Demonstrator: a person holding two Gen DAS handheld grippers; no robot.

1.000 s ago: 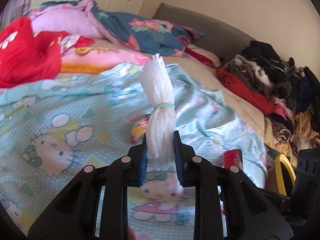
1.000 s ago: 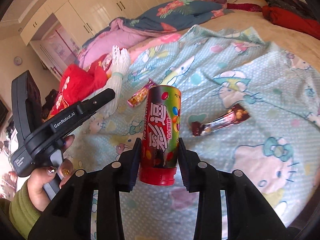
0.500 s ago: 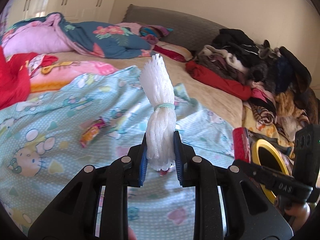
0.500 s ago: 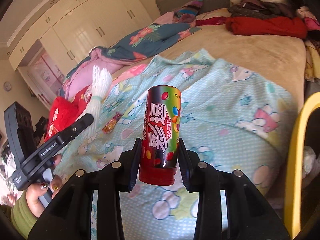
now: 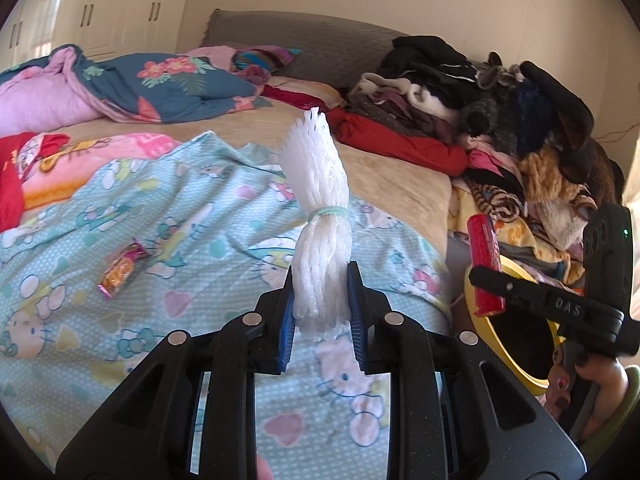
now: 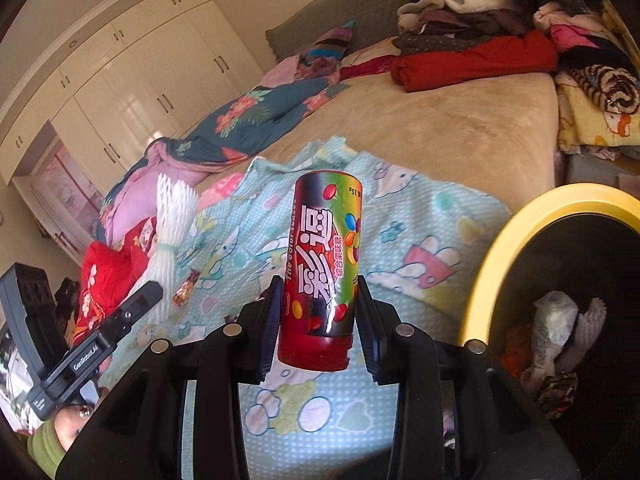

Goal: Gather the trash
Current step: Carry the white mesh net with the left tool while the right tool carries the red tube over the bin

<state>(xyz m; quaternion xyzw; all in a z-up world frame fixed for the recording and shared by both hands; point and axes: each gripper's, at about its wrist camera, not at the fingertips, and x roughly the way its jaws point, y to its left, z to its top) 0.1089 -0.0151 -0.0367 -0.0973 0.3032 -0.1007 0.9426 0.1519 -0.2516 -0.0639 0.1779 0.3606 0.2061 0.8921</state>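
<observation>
Trash bin (image 6: 496,236), yellow rim: crumpled white wrappers (image 6: 560,328) inside.

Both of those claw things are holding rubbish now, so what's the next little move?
Probably carry the candy tube, clamped in the right gripper, sideways over the yellow-rimmed bin and release it. The bin is open, close beside it, and already holds trash.

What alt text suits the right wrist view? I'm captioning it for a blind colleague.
The right gripper holds a red candy tube upright between its fingers, over a cartoon-print blanket on a bed. A yellow-rimmed bin holding trash sits right; the left gripper, left, holds white foam netting.
</observation>
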